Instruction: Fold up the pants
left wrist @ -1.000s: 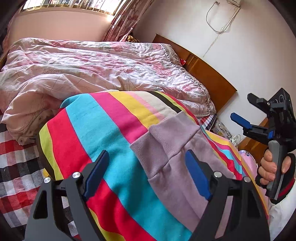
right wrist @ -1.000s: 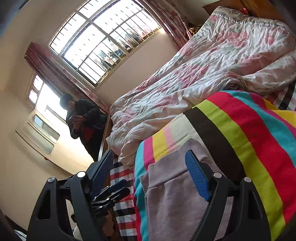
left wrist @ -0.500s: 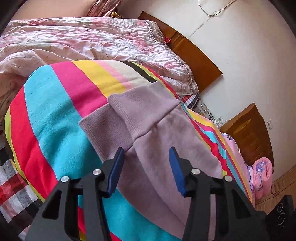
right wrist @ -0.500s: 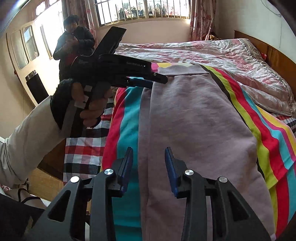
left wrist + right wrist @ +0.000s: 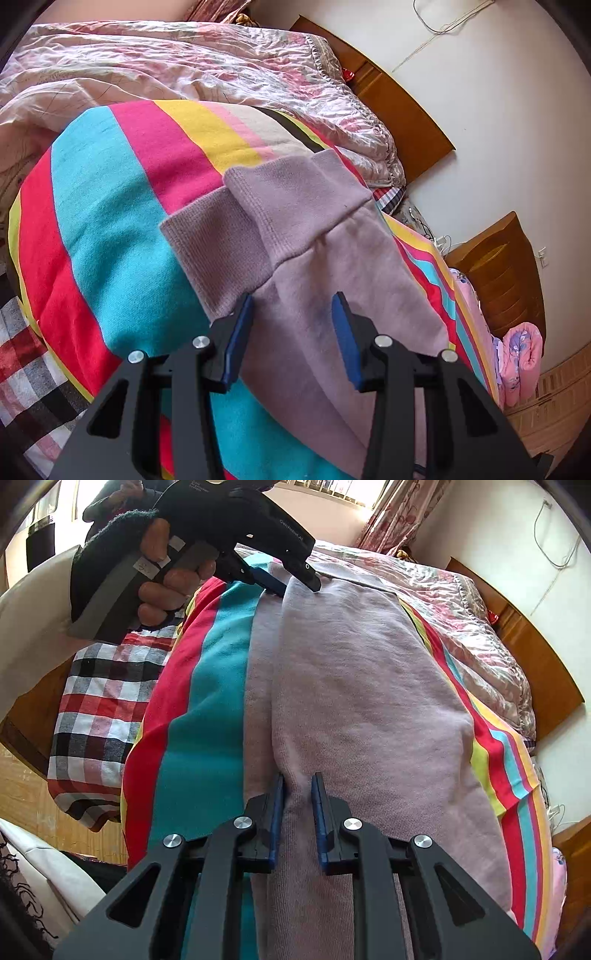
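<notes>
Now that both jaws have just been closing, the right hand-held gripper (image 5: 297, 797) pinches a ridge of the pants (image 5: 354, 709) while the left hand-held gripper (image 5: 291, 325), half open, straddles the leg near the cuffs (image 5: 258, 214), so a lift to fold looks next

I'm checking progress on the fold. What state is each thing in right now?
pants: lying flat on the striped blanket, legs stacked.
right gripper: shut on a pinch of the pants.
left gripper: part open, jaws just closing astride the pants by the cuffs.
striped blanket: spread on the bed.

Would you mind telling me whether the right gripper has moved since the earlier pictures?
Yes. The right gripper swung from the window down onto the pants, its jaws closing on a fabric ridge.
</notes>
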{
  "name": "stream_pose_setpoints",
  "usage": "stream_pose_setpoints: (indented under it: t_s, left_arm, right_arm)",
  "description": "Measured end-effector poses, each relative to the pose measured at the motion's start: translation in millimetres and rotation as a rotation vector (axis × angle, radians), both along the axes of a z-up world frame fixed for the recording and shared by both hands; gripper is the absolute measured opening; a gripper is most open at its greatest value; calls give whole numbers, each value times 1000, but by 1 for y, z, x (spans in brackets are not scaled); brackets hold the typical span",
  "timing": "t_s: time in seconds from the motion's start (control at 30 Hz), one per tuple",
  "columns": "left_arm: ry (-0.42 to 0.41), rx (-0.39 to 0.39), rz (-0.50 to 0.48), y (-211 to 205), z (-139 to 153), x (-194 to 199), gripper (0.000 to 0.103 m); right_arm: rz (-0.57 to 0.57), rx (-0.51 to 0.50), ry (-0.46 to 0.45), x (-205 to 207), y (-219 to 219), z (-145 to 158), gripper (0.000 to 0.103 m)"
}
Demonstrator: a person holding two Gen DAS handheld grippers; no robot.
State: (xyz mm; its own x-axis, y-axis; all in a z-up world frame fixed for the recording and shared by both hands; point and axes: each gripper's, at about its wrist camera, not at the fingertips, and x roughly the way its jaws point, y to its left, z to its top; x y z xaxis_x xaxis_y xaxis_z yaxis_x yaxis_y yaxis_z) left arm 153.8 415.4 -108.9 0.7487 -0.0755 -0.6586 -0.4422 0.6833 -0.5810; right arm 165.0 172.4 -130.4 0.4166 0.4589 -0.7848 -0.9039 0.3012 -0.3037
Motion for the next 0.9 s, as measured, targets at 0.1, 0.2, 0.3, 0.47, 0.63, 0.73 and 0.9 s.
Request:
stream_pose_setpoints:
  t_s: [0.1, 0.2, 0.3, 0.47, 0.63, 0.73, 0.9]
  left_arm:
    - [8, 1, 7, 1, 0, 2, 25]
    - [-10, -12, 0, 0, 5, 1, 11]
    - [-28, 1, 17, -3, 13, -1, 5]
    - [-106, 31, 4, -11, 42, -14, 3]
    - [-20, 80, -25, -9, 29, -12, 6]
    - [-12, 29, 1, -5, 8, -23, 4]
    - [-45, 82, 18, -4, 23, -36, 3]
  right_arm:
    - [-25, 44, 5, 1, -4, 4, 5]
    - [-42, 74, 4, 3, -7, 10, 5]
    - [-40, 88, -2, 2, -9, 15, 5]
    - [-43, 142, -46, -5, -19, 44, 4]
    - [-29, 135, -16, -8, -19, 43, 4]
    - [-14, 88, 6, -12, -9, 23, 4]
    - [-11, 125, -5, -19, -12, 42, 4]
